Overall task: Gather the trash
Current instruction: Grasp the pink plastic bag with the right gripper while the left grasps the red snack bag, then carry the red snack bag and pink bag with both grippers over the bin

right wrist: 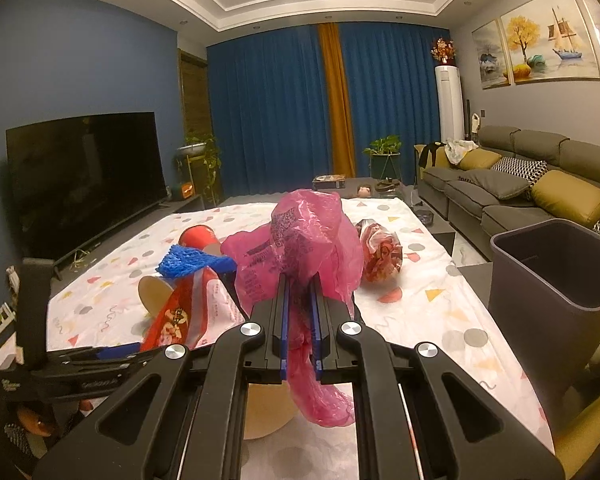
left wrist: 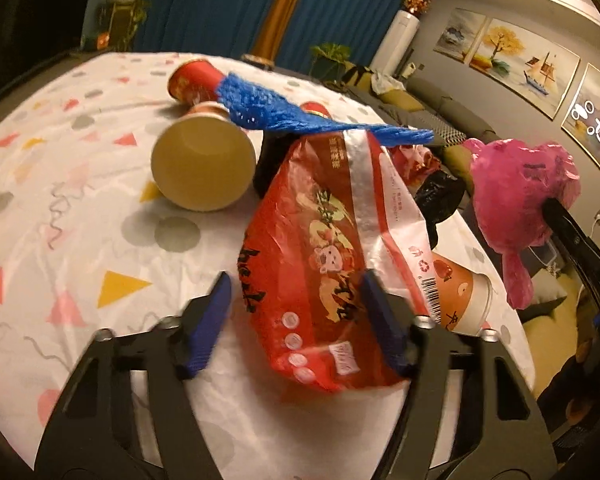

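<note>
Red wrapper (left wrist: pixel 320 264) hides the cup (left wrist: pixel 466 296) behind left tongs (left wrist: pixel 296 312)

Table (left wrist: pixel 60 216), left wrist view: snack bag (left wrist: pixel 324 256) at centre, lower end between the left gripper (left wrist: pixel 296 304) jaws. Overturned cup (left wrist: pixel 204 164) at 10 o'clock of the bag; mesh sleeve (left wrist: pixel 284 112) at 12, a second cup (left wrist: pixel 192 80) behind it. Printed cup (left wrist: pixel 464 296) at 3. Plastic bag (left wrist: pixel 520 200) at 2, in the right gripper (right wrist: pixel 300 308). Right wrist view: bin (right wrist: pixel 556 272) at 3 o'clock, beside the table.
</note>
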Demonstrator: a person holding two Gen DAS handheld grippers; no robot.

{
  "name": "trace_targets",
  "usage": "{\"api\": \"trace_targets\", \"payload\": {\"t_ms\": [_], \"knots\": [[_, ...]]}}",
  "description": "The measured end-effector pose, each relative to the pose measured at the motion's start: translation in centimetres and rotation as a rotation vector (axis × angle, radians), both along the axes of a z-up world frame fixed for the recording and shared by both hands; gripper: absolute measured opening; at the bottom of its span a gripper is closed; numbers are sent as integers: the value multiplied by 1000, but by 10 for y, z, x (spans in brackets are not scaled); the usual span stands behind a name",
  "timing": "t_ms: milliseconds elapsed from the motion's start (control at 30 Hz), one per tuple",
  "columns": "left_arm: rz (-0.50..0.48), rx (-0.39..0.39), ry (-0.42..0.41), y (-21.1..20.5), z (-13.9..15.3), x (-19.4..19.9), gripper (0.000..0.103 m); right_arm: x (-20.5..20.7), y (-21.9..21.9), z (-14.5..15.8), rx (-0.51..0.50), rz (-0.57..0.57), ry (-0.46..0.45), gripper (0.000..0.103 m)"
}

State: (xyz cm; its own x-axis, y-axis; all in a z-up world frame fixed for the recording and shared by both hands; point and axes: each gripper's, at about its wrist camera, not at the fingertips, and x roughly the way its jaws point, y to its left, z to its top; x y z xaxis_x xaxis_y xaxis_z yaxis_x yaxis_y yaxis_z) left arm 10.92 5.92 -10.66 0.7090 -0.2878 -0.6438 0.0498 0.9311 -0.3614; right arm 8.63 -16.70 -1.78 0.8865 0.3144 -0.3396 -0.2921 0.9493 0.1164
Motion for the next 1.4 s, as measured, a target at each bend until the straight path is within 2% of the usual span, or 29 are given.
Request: {"api": "trace_targets", "payload": {"t_ms": [100,200,400,667,900,1400], "knots": [[-28,-28,6,0,1,3,37,-2,0,0,0,2,1,10],[-46,-14,-2,-5,3,3,15,-4,-1,0,4,4,4,10],[-48,0,-26,-9,7,-2,6,-7,-4,0,11,5,12,10],[-21,12,-123,-2,40,-20,4,-12,-12,4,15,-15,-2,10],[10,80,-218,-9,68,-32,4,-18,-18,9,23,-29,-21,10],[-71,135,-285,-56,82,-25,4,-29,-47,20,33,-104,-64,10]]}}
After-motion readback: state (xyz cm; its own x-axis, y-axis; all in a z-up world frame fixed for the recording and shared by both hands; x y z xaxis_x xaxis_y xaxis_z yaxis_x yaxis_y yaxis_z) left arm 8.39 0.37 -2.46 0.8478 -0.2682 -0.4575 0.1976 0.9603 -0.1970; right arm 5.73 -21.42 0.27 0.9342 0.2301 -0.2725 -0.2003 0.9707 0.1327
